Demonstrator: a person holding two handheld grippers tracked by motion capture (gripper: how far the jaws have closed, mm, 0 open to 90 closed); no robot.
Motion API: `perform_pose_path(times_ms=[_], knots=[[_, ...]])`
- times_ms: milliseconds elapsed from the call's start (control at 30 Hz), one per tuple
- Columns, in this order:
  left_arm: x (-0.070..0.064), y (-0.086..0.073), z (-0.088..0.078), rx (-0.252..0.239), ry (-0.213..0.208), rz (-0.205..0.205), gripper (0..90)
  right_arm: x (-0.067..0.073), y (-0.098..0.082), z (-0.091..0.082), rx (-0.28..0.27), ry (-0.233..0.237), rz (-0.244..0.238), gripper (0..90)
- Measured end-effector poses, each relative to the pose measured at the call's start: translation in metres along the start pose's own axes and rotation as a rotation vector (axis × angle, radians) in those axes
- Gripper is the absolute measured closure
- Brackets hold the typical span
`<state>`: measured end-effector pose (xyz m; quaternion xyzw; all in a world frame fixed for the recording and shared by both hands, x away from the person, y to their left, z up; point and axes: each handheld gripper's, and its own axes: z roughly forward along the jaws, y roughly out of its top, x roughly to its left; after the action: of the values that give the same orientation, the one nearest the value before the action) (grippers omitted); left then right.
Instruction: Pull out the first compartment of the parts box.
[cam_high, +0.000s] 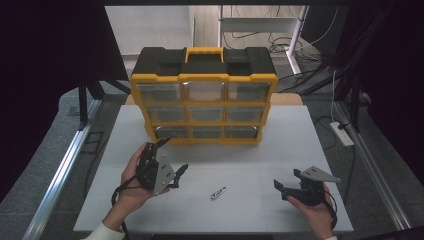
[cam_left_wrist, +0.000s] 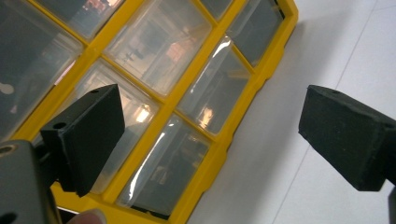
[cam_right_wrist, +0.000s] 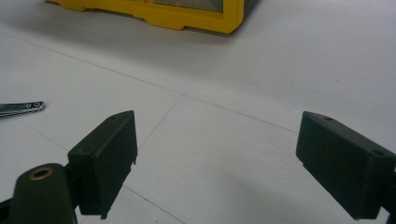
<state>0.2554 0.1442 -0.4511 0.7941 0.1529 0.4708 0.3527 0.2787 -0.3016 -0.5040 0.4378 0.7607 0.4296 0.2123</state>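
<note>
Battery (cam_high: 218, 193) sits loose at lower centre of the tabletop (cam_high: 280, 150), between both hand-held grippers, left (cam_high: 170, 157) and right (cam_high: 285, 190), jaws spread and empty, so a sloppy pinch could probably roll it away.

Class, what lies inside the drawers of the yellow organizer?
The organizer holds nine clear-fronted drawers, all shut. Glare and frosting on the fronts hide their contents, so they cannot be told.
</note>
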Motion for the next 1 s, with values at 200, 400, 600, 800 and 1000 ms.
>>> perform_pose_path(times_ms=[200,400,600,800,1000], knots=[[0.006,0.000,-0.001,0.014,0.021,0.013,7.3,0.000,0.000,0.000,0.001,-0.004,0.001,13.2],[0.010,0.000,-0.002,0.011,0.032,0.027,7.4,0.000,0.000,0.000,-0.002,-0.003,0.002,13.2],[0.015,0.001,-0.004,0.004,0.050,0.032,7.5,-0.001,0.000,0.000,0.000,-0.003,0.001,13.2],[0.021,0.005,-0.003,-0.003,0.063,0.036,7.4,-0.003,0.000,-0.001,-0.003,-0.017,0.013,13.3],[0.030,0.013,-0.001,-0.008,0.084,0.055,7.4,-0.005,-0.001,-0.002,-0.004,-0.026,0.021,13.3]])
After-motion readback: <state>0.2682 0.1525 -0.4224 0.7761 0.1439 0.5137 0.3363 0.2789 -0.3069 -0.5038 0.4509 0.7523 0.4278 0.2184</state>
